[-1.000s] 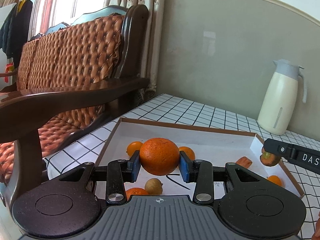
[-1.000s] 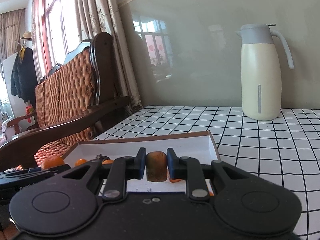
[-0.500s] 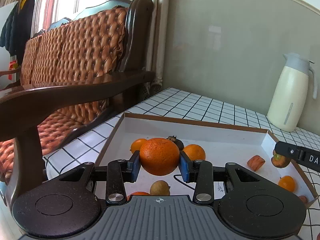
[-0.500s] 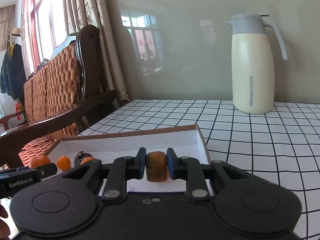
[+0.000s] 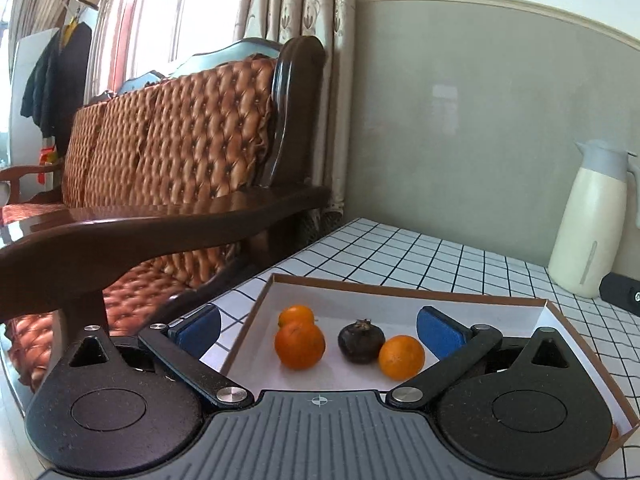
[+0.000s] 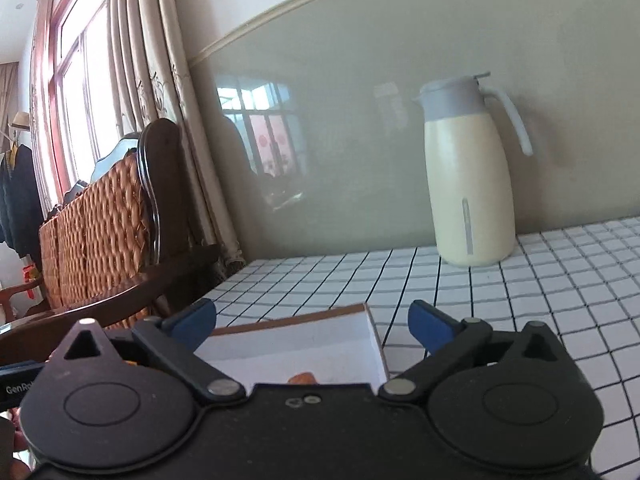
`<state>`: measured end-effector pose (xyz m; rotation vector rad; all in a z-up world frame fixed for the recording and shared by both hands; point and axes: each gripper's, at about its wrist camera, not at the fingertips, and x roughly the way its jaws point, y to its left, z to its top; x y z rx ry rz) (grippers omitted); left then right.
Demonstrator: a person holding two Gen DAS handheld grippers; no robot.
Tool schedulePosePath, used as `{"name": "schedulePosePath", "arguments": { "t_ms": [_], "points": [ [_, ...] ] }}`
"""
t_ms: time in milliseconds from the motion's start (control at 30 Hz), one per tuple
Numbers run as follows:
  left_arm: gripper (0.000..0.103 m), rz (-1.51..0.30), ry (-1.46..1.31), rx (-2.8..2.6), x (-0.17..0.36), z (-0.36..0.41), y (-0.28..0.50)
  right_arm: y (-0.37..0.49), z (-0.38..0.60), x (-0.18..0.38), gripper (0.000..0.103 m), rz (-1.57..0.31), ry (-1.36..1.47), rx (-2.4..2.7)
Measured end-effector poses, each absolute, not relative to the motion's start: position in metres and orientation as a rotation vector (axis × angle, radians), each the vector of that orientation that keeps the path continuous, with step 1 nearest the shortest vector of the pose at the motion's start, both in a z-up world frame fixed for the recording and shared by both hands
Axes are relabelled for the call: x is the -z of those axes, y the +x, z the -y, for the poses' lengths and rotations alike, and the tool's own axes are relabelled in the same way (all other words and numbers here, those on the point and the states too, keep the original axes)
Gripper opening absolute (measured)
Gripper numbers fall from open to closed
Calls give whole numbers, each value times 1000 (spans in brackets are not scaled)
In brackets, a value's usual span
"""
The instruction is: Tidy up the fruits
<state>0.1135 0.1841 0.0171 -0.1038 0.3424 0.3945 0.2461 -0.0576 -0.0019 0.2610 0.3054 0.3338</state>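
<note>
A shallow white tray with a brown rim (image 5: 400, 286) lies on the checked table. In the left wrist view it holds a large orange (image 5: 299, 345), a small orange (image 5: 296, 315) behind it, another small orange (image 5: 401, 357) and a dark round fruit (image 5: 361, 340). My left gripper (image 5: 318, 330) is open and empty above the tray's near part. My right gripper (image 6: 312, 320) is open and empty over the tray's far right corner (image 6: 366, 314); an orange-brown piece (image 6: 303, 378) shows just past its body.
A cream jug with a grey lid (image 6: 468, 184) stands by the wall, also in the left wrist view (image 5: 592, 220). A dark wooden sofa with tufted brown cushions (image 5: 172, 184) flanks the table's left edge. The other gripper's tip (image 5: 620, 298) shows at right.
Both grippers opened. The left one let go of the large orange, which now sits in the tray. The right one let go of the brown piece and moved toward the tray's corner.
</note>
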Motion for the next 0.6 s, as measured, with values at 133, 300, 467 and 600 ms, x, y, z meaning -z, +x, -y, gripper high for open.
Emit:
{"name": "schedulePosePath", "arguments": {
  "t_ms": [133, 300, 467, 600],
  "points": [
    [103, -336, -84, -392, -19, -181, 106, 247, 58, 4, 97, -327, 267, -351],
    [103, -344, -61, -381, -20, -175, 94, 238, 58, 6, 97, -352, 254, -365],
    [103, -382, -76, -364, -25, -167, 80, 223, 65, 0, 97, -375, 245, -376],
    [103, -395, -81, -355, -35, -155, 59, 204, 76, -11, 97, -378, 240, -364]
  ]
}}
